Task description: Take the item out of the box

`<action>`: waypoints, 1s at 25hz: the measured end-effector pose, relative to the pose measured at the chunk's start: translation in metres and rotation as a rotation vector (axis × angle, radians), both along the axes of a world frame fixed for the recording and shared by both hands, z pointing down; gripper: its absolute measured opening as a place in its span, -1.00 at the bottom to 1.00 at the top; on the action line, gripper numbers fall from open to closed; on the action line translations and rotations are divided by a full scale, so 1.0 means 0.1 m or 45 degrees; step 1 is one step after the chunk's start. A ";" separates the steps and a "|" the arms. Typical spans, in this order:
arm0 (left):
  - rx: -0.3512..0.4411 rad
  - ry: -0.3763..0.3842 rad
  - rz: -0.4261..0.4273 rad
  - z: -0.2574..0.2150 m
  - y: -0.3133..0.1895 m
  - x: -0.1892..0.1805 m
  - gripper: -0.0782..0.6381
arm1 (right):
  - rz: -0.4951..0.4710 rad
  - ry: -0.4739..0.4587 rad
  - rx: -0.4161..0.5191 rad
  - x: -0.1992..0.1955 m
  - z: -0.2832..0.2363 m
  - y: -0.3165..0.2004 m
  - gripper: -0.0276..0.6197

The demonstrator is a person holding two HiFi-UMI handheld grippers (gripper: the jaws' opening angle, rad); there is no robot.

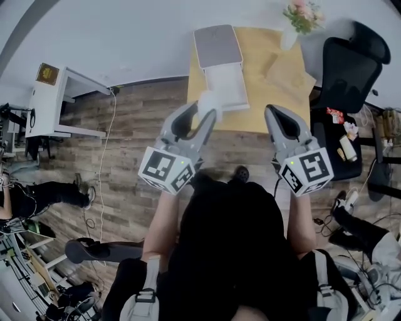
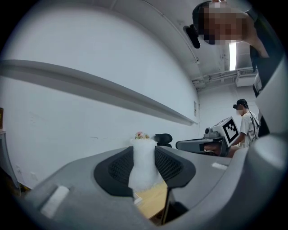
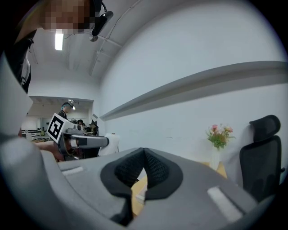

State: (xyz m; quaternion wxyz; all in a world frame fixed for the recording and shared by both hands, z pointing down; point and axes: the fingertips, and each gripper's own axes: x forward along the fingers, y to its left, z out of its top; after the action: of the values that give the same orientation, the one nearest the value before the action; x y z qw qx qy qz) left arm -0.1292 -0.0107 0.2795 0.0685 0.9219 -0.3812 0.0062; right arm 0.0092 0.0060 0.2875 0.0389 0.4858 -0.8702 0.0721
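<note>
Head view: a light wooden desk [image 1: 276,81] stood on a brown plank floor [image 1: 138,125], with both grippers raised in front of its near edge.
Box: an open pale grey rectangular box [image 1: 230,84] lay on the desk's left part, with its lid [image 1: 217,45] folded back towards the wall.
Item: a white, soft, foam-like piece [image 1: 206,99] was out of the box. It was held in the air over the box's near left corner, at the desk's front edge.
Left gripper [image 1: 205,111]: the fingers were clamped on the white piece. In the left gripper view, both black ribbed pads pressed its sides [image 2: 143,164], and it stood upright between them.
Right gripper [image 1: 272,113]: the fingers were closed tip to tip with nothing between them, as seen in the right gripper view [image 3: 144,152]. It hung just off the desk's near edge, well apart from the box.
Vase: a white vase of pink flowers [image 1: 299,19] stood at the desk's far right corner.
Chair: a black office chair [image 1: 348,63] stood to the right of the desk.
Cabinet: a white cabinet [image 1: 53,100] stood against the wall at far left.
</note>
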 end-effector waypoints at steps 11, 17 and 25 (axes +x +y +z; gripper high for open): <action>-0.005 0.011 0.007 -0.01 -0.03 -0.10 -0.33 | 0.007 0.037 0.025 -0.09 -0.03 -0.01 -0.91; -0.007 0.007 0.010 0.02 -0.04 -0.07 -0.33 | 0.015 0.041 0.022 -0.06 0.02 -0.01 -0.91; -0.011 0.006 0.016 0.02 0.04 -0.05 -0.33 | 0.018 0.048 0.029 -0.04 -0.01 0.06 -0.91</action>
State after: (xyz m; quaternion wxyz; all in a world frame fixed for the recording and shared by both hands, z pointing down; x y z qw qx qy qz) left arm -0.1338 -0.0066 0.2818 0.0732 0.9241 -0.3751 0.0063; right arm 0.0053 0.0118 0.2863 0.0494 0.4937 -0.8666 0.0532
